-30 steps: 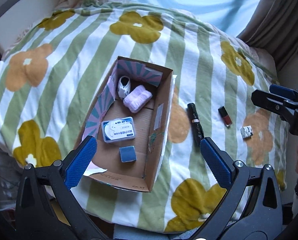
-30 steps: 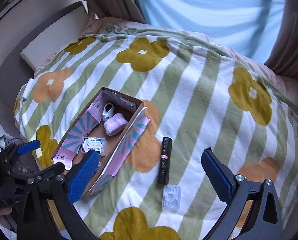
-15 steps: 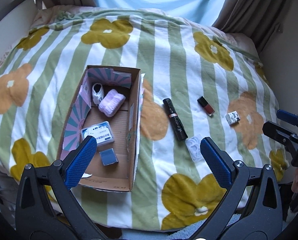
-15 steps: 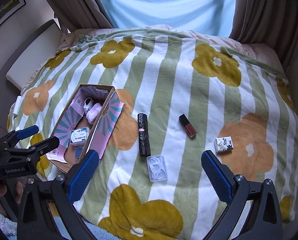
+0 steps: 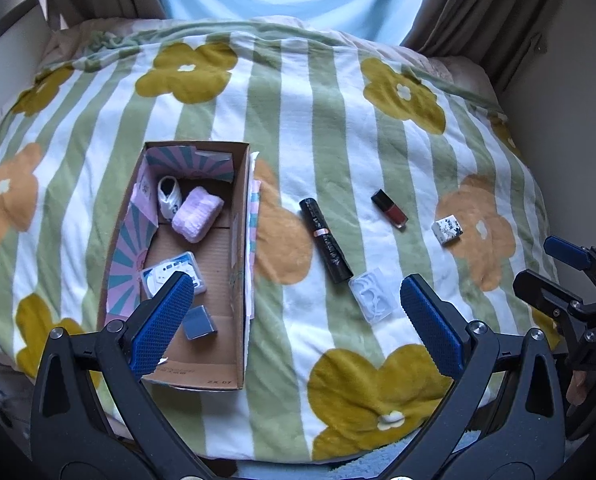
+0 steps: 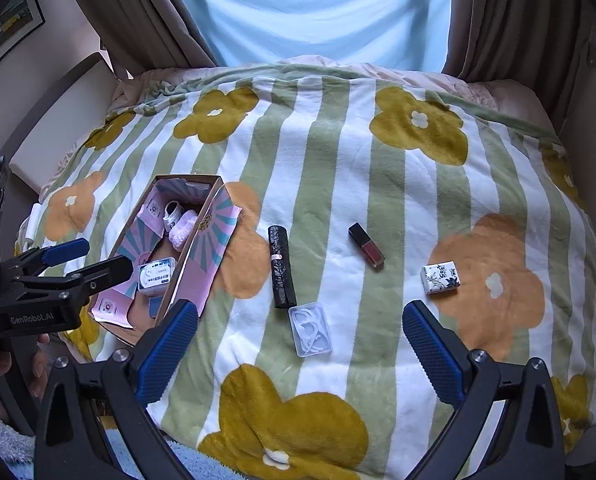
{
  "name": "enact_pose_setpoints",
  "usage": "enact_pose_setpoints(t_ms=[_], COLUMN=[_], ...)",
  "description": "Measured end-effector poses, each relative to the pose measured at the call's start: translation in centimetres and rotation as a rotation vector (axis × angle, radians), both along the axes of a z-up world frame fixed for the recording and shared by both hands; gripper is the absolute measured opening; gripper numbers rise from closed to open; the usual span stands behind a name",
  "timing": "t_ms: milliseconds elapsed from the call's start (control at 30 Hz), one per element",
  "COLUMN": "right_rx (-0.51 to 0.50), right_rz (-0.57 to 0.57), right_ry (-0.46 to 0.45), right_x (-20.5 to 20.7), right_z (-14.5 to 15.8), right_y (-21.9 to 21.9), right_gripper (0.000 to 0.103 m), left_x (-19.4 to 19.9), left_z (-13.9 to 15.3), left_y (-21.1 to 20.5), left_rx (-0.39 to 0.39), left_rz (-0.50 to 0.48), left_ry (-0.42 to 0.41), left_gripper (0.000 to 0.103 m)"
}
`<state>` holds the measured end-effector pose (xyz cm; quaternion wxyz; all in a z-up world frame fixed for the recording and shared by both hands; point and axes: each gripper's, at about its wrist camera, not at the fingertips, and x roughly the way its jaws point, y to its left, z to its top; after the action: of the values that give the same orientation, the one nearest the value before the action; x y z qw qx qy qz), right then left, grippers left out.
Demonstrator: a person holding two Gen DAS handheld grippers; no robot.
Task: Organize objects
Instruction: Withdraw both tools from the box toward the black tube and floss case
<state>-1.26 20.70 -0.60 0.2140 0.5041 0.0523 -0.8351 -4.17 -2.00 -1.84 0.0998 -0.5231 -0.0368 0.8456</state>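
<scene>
Cardboard forms the open box (image 5: 239, 264) lying on the left part of a bed covered by a green-and-white striped blanket (image 5: 338, 128) with yellow and orange flowers. Inside the box sit a small white shoe (image 5: 167, 200), a lilac knitted bundle (image 5: 197, 213) touching it, a white-and-blue packet (image 5: 165, 274) nearer the camera, and a small blue-grey cube (image 5: 199, 323) nearest of all. Right of the box, on the blanket, lie a black tube (image 5: 326, 240), a clear plastic case (image 5: 372, 294) just beside its near end, a red nail-polish bottle (image 5: 390, 209) farther right, and a small white patterned box (image 5: 447, 229) on an orange flower, well apart from the others.

Both tools hover above the near edge of the bed, touching nothing. The left gripper (image 5: 293, 320) has its blue-padded fingers (image 5: 159, 320) spread wide and empty. The right gripper (image 6: 298, 344) likewise holds its fingers (image 6: 434, 352) wide apart with nothing between them. A hand (image 6: 1, 372) grips the left tool's handle in the right wrist view.
</scene>
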Motion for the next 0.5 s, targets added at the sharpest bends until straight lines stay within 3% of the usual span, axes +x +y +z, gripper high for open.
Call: enact_pose_setpoints(t_ms=[300,500], right_rx=[0.003,0.011], right_rz=[0.059,0.115], right_ry=[-0.002,-0.006], right_x=[0.2,-0.1], right_z=[-1.9,-5.7], right_y=[0.4,0.5], right_gripper=[0.102,0.102], left_x=[-2.9,-5.7], left_z=[-0.4,-3.7], left_y=[3.6,6.2], left_rx=[0.04,0.053], left_rz=[-0.046,-0.048], left_ry=[-0.05,-0.136], left_gripper=[0.103,0.103])
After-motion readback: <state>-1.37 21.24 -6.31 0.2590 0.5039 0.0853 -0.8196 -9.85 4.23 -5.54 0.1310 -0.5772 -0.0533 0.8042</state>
